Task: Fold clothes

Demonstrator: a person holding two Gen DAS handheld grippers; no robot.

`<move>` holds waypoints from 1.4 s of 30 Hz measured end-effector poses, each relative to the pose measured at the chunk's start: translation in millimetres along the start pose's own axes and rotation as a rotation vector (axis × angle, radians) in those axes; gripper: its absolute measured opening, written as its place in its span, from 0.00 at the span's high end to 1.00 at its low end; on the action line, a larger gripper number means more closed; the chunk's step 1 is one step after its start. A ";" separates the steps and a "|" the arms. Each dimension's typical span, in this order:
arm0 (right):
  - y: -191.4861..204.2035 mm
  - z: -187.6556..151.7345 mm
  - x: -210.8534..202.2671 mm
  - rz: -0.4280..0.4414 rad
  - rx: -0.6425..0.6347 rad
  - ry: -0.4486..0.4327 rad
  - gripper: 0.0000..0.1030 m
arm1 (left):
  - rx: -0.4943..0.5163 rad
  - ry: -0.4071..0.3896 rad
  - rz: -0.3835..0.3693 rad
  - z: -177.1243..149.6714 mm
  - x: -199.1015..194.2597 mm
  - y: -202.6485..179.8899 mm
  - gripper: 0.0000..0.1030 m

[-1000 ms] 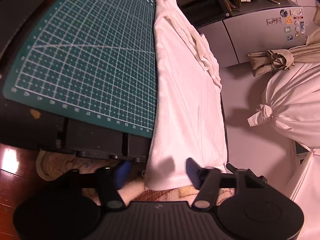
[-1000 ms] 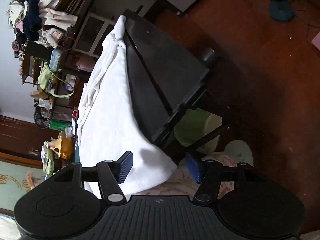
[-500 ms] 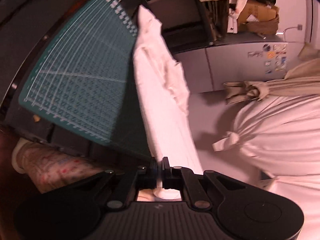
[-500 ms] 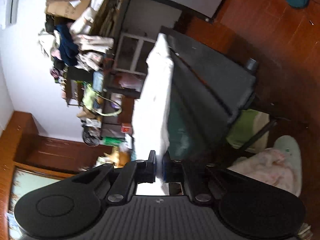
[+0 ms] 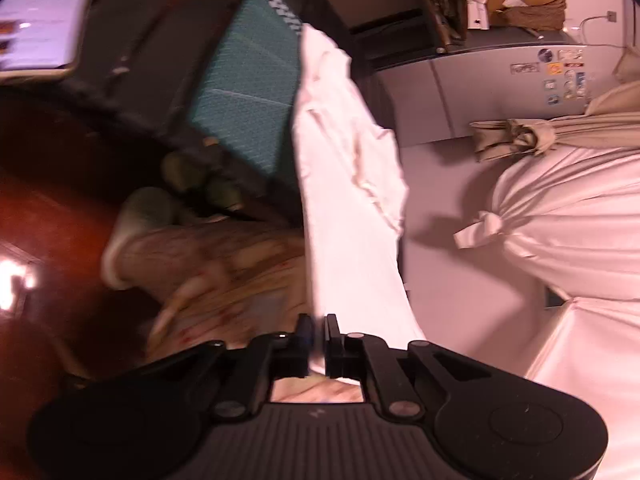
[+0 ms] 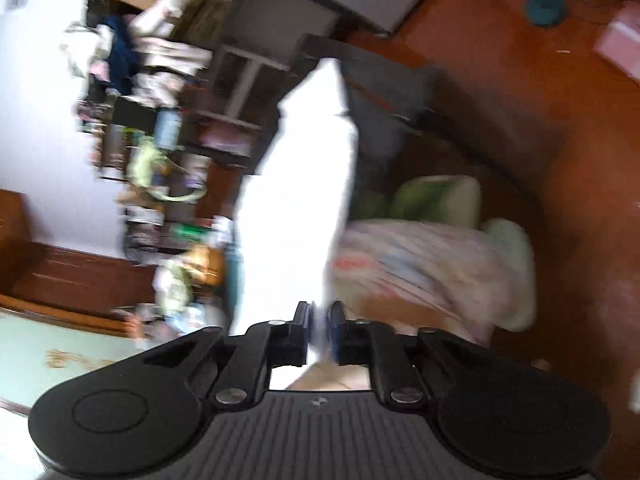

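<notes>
Both grippers, left gripper and right gripper, pinch the white garment beside the green mat; folding has barely begun.

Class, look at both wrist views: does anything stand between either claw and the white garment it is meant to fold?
Nothing visible does. The left claw is shut on the near edge of the white garment, and the right claw also has the cloth between its fingers, gripping it. The garment stretches away toward the green cutting mat.

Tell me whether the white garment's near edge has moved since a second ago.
Yes. The white garment then lay flat beside the green cutting mat; now the left claw and right claw, each shut on it, have lifted its near edge off the table.
</notes>
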State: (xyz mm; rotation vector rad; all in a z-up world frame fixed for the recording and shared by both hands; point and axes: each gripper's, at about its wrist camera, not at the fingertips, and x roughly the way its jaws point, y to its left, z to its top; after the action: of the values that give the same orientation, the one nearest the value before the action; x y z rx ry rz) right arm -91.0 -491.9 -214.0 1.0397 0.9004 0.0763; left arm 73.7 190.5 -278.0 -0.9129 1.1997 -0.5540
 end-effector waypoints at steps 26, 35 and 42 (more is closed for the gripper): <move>240.7 4.5 331.9 -0.298 -0.915 -0.086 0.77 | 0.019 0.084 -0.017 269.2 262.8 -102.4 0.57; 222.1 0.8 330.0 -0.260 -0.822 -0.110 0.97 | 0.026 0.132 0.056 278.1 302.4 -109.7 0.57; 218.3 1.0 321.7 -0.215 -0.783 -0.130 0.98 | 0.100 0.130 0.137 276.9 313.0 -121.4 0.91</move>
State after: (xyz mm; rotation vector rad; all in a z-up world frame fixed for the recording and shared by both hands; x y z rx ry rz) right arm 194.8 -229.6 -241.2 0.2156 0.7577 0.1631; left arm 441.8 -37.3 -322.4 -0.7130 1.3293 -0.5640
